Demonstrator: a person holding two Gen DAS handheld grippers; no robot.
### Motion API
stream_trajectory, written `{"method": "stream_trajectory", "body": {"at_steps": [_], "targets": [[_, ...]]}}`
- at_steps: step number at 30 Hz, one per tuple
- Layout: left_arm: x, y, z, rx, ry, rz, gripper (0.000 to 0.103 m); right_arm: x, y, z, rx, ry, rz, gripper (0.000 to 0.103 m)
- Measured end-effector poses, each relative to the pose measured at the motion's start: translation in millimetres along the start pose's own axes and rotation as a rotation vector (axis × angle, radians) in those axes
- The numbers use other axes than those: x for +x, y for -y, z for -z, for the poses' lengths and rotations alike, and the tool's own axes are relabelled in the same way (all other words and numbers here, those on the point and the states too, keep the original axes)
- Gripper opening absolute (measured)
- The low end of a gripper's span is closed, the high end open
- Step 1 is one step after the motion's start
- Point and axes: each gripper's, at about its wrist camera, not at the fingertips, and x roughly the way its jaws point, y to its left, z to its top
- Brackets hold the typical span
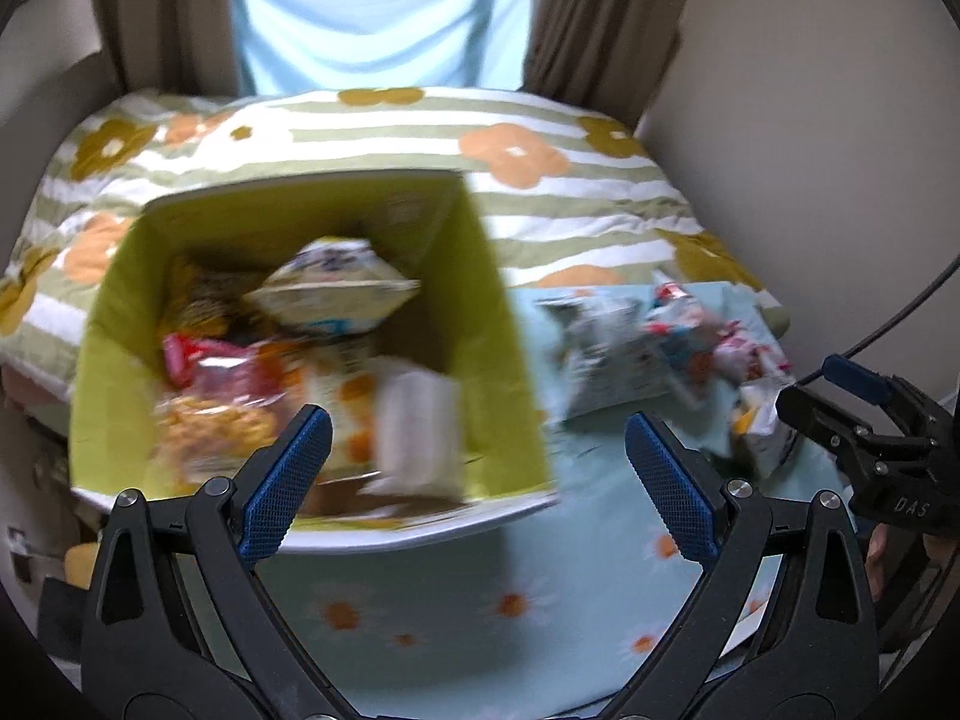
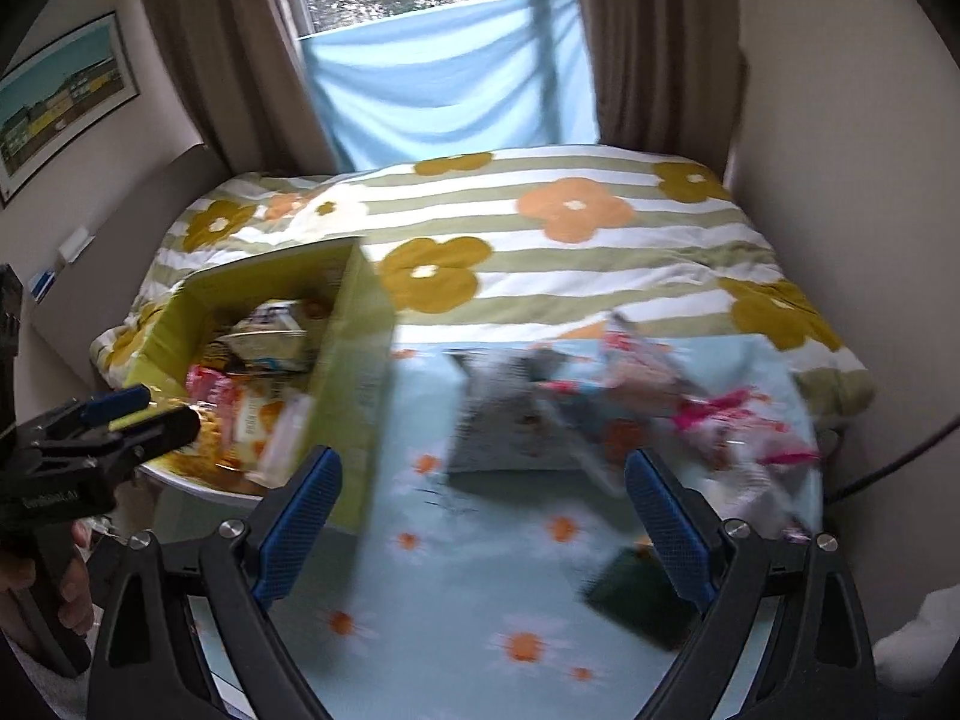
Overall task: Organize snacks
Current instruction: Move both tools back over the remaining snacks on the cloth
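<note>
The green box (image 1: pixel 300 336) is seen ahead of and slightly left of the left claw (image 1: pixel 477 480), with its open top turned toward the camera. It is already filled with blurred snack packets (image 1: pixel 240 396): a pale one uppermost, pink and orange ones lower down. The left claw is spread wide and nothing is held between its pads. From this claw the loose snacks (image 1: pixel 672 342) lie ahead and to the right, on the pale blue daisy cloth (image 1: pixel 456 600) over the counter.

The right claw (image 2: pixel 483 510) is likewise spread wide and empty. The grey packet (image 2: pixel 516 420) lies just ahead of it, between the two fingers' lines, and the pink and white packets (image 2: pixel 720 414) lie ahead and to its right. A dark green packet (image 2: pixel 642 600) lies close beside its right finger. The box stands ahead and to its left.

The step in hand is judged to be a reach for the next loose packet. It would best be done by lowering the right claw over a single packet, so that a crimped edge or a flat side is taken. Neighbouring packets should not be dragged along. The box rim should be cleared before release.
</note>
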Motion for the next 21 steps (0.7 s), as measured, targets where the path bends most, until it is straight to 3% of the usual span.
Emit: {"method": "stream_trajectory", "body": {"at_steps": [5, 10, 17, 21], "targets": [[17.7, 71.3, -10.8, 0.062, 0.017, 0.019, 0.098, -13.5, 60.8, 5.8, 0.046, -0.001, 0.039, 0.094], [45.8, 128.5, -25.6, 0.114, -0.022, 0.050, 0.098, -13.9, 111.8, 14.7, 0.107, -0.019, 0.074, 0.094], [97.5, 184.0, -46.4, 0.246, -0.112, 0.086, 0.098, 5.7, 155.9, 33.7, 0.252, -0.078, 0.065, 0.094], [145.7, 203.8, -53.2, 0.325, -0.191, 0.110, 0.098, 22.2, 165.9, 46.2, 0.346, -0.106, 0.071, 0.094]]}}
